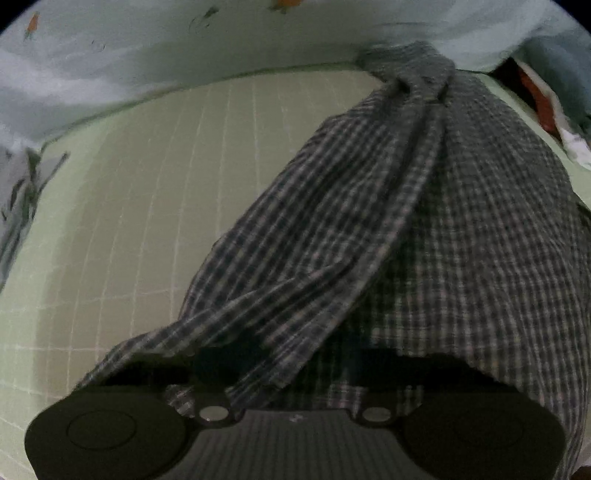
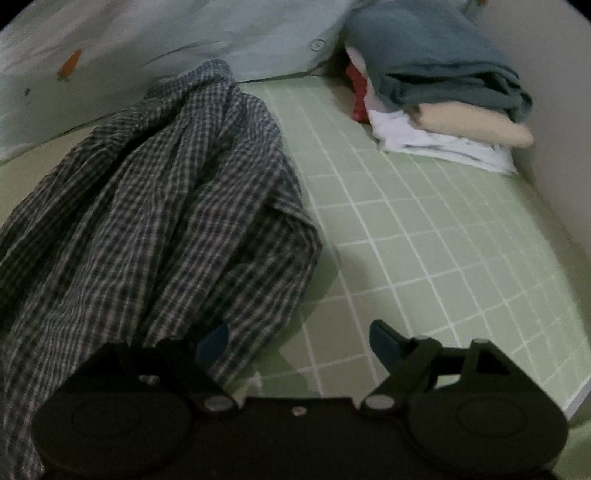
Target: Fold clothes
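A dark plaid shirt (image 1: pixel 424 221) lies bunched on the green grid mat (image 1: pixel 147 221). In the left wrist view it drapes over my left gripper (image 1: pixel 291 369) and hides the fingers, so their state does not show. In the right wrist view the plaid shirt (image 2: pixel 166 203) lies at the left of the mat (image 2: pixel 424 240). My right gripper (image 2: pixel 299 339) is open: the left finger (image 2: pixel 212 343) is against the shirt's edge, the right finger (image 2: pixel 384 341) is over bare mat.
A stack of folded clothes (image 2: pixel 443 88), teal on beige on white with red behind, sits at the mat's far right by a wall (image 2: pixel 546 92). A pale printed cloth (image 2: pixel 184 33) lies along the far edge; it also shows in the left wrist view (image 1: pixel 184 48).
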`<state>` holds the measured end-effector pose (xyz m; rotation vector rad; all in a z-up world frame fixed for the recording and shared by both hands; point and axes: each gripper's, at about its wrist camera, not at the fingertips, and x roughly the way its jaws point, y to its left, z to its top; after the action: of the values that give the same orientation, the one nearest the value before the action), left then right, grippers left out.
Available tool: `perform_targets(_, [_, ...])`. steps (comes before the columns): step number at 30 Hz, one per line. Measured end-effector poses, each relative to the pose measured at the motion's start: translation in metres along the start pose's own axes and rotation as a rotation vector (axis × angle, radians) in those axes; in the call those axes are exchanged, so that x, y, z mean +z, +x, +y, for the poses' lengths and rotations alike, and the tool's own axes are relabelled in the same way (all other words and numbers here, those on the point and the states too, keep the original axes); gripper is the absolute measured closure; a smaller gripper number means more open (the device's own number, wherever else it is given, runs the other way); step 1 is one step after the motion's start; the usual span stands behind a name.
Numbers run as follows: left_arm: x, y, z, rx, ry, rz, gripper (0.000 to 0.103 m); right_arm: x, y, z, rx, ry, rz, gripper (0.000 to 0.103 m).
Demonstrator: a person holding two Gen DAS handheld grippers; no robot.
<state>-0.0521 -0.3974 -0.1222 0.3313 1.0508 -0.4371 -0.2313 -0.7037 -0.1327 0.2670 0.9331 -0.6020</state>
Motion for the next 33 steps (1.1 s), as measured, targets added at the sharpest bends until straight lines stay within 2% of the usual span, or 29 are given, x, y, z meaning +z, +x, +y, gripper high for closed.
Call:
perform_targets(4, [0.015,-0.008,0.049,0.027,-0.097,-0.051,0.101,0.002,0.001,0.008,-0.015,0.026,0.006,0.019])
perform_targets(7, [0.034,-0.018,0.101,0.101,-0.143,-0.110,0.101,0.004,0.000,0.021,-0.029,0.036,0.001,0.019])
perform_targets(12, [0.072,-0.038,0.210,0.180,-0.261,-0.190,0.101,0.006,-0.009,0.051,-0.054,0.072,-0.011,0.019])
perform_targets(19, [0.102,-0.032,0.331,0.307,-0.333,-0.233,0.101,0.000,-0.028,0.108,-0.113,0.127,-0.029,0.019])
perform_targets(22, [0.104,-0.021,0.361,0.310,-0.354,-0.209,0.088,-0.005,-0.037,0.131,-0.133,0.119,-0.050,0.018])
perform_targets(24, [0.102,-0.014,0.368,0.294,-0.346,-0.196,0.054,-0.009,-0.043,0.140,-0.165,0.125,-0.078,0.012])
perform_targets(25, [0.099,-0.010,0.368,0.280,-0.331,-0.195,0.045,-0.010,-0.046,0.142,-0.178,0.142,-0.094,0.000])
perform_targets(26, [0.096,-0.008,0.366,0.268,-0.318,-0.195,0.029,-0.012,-0.048,0.141,-0.178,0.166,-0.105,0.000])
perform_targets(27, [0.091,-0.008,0.359,0.258,-0.307,-0.197,0.021,-0.014,-0.051,0.139,-0.177,0.190,-0.114,0.000])
perform_targets(30, [0.074,-0.016,0.331,0.229,-0.281,-0.203,0.019,-0.022,-0.055,0.128,-0.117,0.233,-0.101,0.000])
perform_targets(33, [0.054,-0.025,0.298,0.199,-0.265,-0.202,0.017,-0.030,-0.049,0.113,-0.099,0.255,-0.078,0.000])
